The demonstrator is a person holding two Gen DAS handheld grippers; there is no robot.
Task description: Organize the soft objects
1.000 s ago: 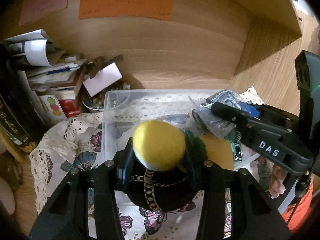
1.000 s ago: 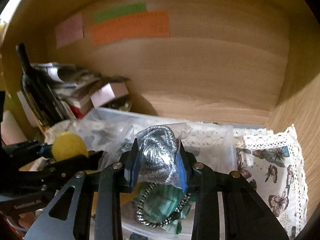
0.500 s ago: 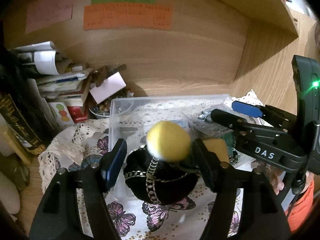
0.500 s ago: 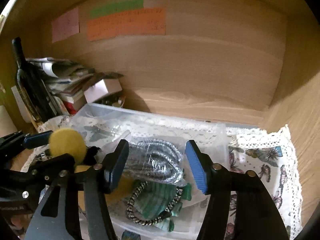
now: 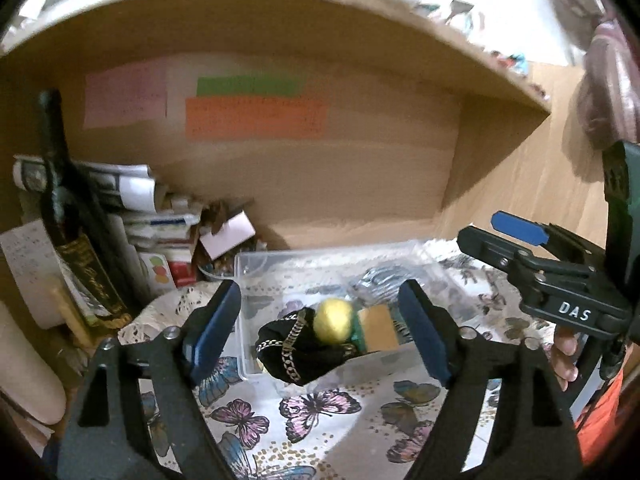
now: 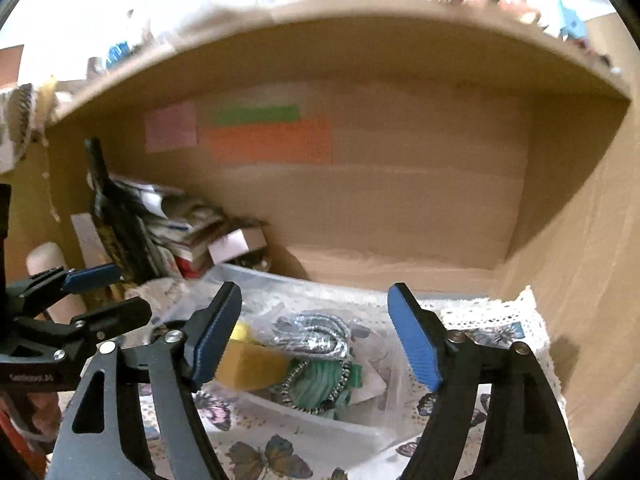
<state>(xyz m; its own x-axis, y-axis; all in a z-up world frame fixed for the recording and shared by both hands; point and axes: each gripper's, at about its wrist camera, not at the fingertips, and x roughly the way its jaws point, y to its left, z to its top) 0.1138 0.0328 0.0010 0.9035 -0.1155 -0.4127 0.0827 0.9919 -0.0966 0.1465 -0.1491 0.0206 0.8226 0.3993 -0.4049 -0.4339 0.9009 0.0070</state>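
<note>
A clear plastic bin (image 5: 256,264) sits on a butterfly-print cloth (image 5: 320,404). In it lie a yellow ball (image 5: 334,319), a black pouch with a chain (image 5: 296,350), a yellow sponge (image 5: 378,328), a green fabric piece (image 6: 318,384) and a bagged silver cord (image 6: 314,330). My left gripper (image 5: 320,332) is open and empty, drawn back above the bin's near side. My right gripper (image 6: 314,338) is open and empty, drawn back above the silver cord. Each gripper shows in the other's view: the right gripper in the left wrist view (image 5: 492,230), the left gripper in the right wrist view (image 6: 108,292).
A dark bottle (image 5: 72,224) and a stack of papers and boxes (image 5: 160,224) stand left of the bin. The wooden shelf back wall (image 5: 320,184) carries coloured notes. A side wall (image 6: 580,280) closes the right. A lace cloth edge (image 6: 516,320) lies right of the bin.
Both grippers opened, let go of the yellow ball and the bagged silver cord into the bin, then pulled back and up away from it.
</note>
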